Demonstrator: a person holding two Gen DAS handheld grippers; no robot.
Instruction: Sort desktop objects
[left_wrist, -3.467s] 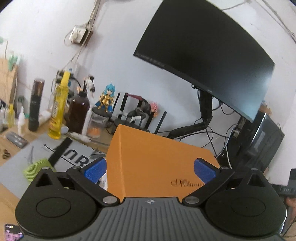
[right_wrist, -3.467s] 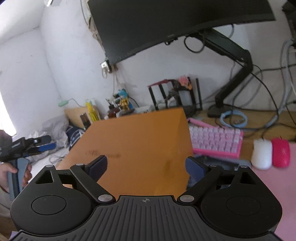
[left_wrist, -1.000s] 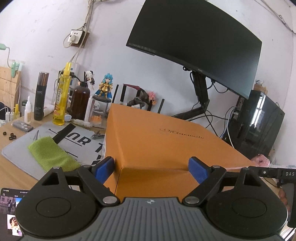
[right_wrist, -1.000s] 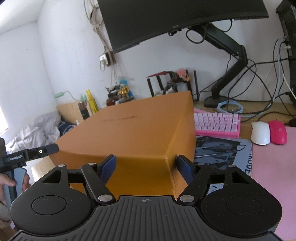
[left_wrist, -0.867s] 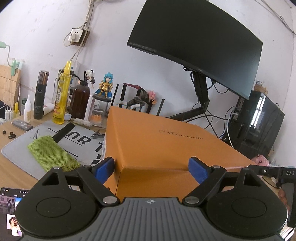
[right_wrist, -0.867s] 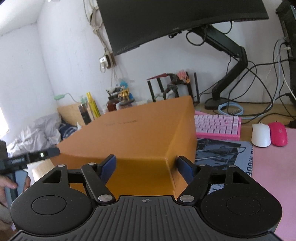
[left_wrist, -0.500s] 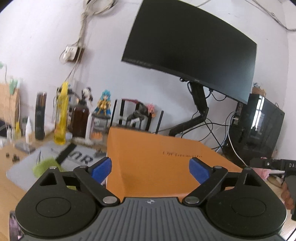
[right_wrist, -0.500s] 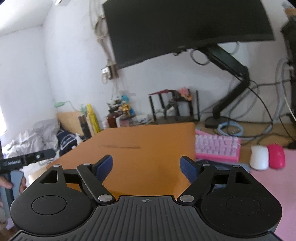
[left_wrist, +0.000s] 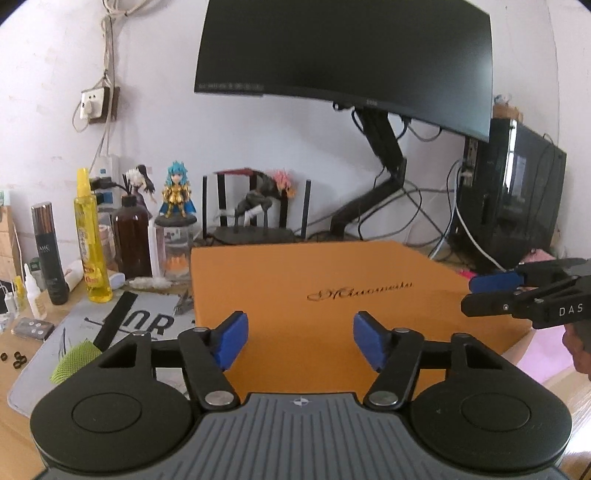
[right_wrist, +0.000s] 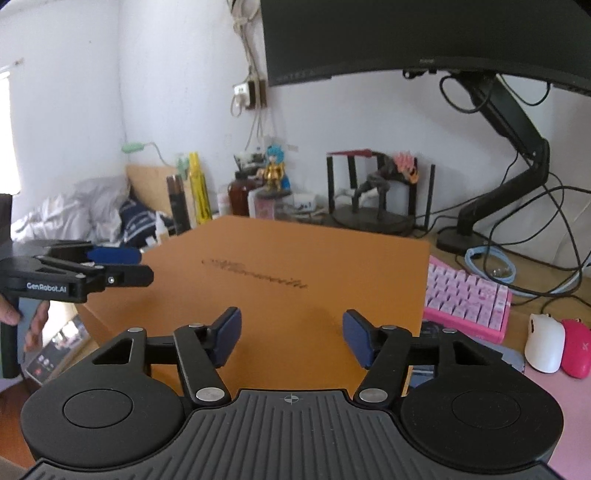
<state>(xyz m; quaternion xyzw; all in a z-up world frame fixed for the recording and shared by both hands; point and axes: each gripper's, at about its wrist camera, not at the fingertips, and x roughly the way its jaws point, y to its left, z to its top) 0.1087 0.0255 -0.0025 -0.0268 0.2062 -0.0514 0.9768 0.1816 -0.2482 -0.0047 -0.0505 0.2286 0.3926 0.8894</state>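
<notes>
**Orange box flat on desk, both grippers spread above it**

Left wrist view. The left gripper (left_wrist: 300, 340) points across the orange box (left_wrist: 332, 288), with its blue pads spread wide and nothing between them. The pads appear to hover above the near part of the lid, apart from its side edges; contact cannot be confirmed. The box lies flat on the desk. Its left edge runs just beside the grey mat (left_wrist: 110, 332), which carries a green mesh piece (left_wrist: 74, 360). Behind the far edge stand a yellow bottle (left_wrist: 88, 236), a brown bottle (left_wrist: 132, 240), a figurine (left_wrist: 177, 192) and a router (left_wrist: 255, 229), leaving little room at the rear. The monitor (left_wrist: 343, 55) hangs overhead on its arm. At the right edge of the box the right gripper (left_wrist: 517, 291) reaches in sideways, with part of a hand (left_wrist: 580, 343) below it.

Right wrist view. The right gripper (right_wrist: 291, 338) is level over the near right part of the box (right_wrist: 295, 280), pads spread, gripping nothing. The box's right edge lies near the pink keyboard (right_wrist: 469, 295); a white mouse (right_wrist: 545, 341) and a pink mouse (right_wrist: 576, 347) sit further right on the pink mat (right_wrist: 569, 395). At the box's left side the left gripper (right_wrist: 110, 266) is held horizontally by a hand (right_wrist: 35, 321); from this angle its opening cannot be judged. A phone (right_wrist: 55, 350) lies below it.
</notes>
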